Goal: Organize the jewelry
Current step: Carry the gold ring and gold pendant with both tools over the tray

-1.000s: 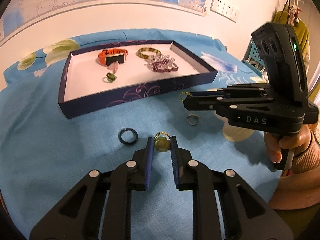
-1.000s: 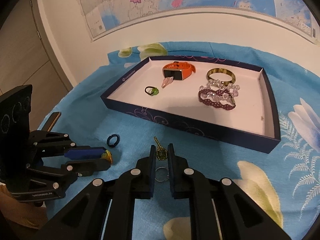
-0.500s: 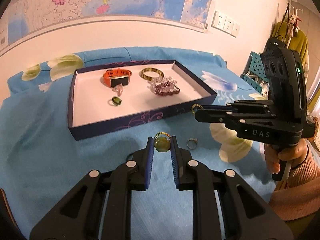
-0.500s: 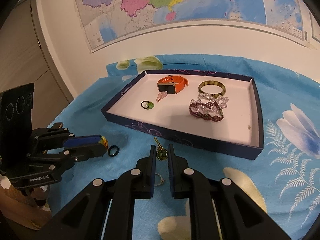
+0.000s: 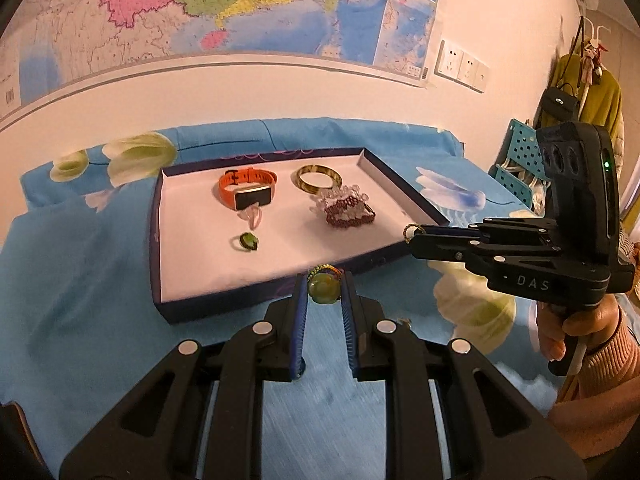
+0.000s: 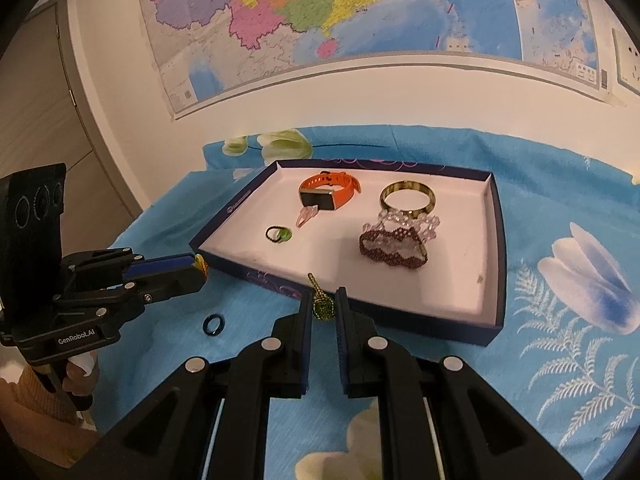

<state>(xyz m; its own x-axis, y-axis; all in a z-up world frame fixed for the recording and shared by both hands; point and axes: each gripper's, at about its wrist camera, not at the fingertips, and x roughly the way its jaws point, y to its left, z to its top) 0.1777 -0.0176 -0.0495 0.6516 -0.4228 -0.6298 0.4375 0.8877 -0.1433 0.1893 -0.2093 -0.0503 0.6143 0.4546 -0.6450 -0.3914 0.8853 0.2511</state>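
Left gripper (image 5: 324, 292): jaws pinch a round yellow-green stone ring with a gold beaded band (image 5: 323, 285), lifted off the cloth, at the near wall of the tray. Seen from the right wrist view, the ring pokes out of the blue pads at the tray's left corner.

Right gripper (image 6: 323, 307): jaws nearly pressed together, pinching a small green beaded pendant with a gold stem (image 6: 322, 305), stem sticking up past the fingertips. It hangs over the near wall of the tray.

Shallow dark-blue cardboard tray with a white floor (image 6: 496, 248) sits on a blue floral tablecloth (image 6: 560, 352). Inside: orange-strap smartwatch (image 6: 328, 192) at the back left, pale pink crystal piece (image 6: 306, 216) touching its front, gold bangle (image 6: 407, 198) at the back right, dark red and clear beaded bracelet pile (image 6: 394, 242) just in front of the bangle, thin dark ring with a green stone (image 6: 279, 235) near the left front.

1 black band ring (image 6: 213, 325) lies on the cloth outside the tray, below the left gripper's fingers.

A hand in a pink knit sleeve (image 5: 576, 332) grips the right tool's handle.
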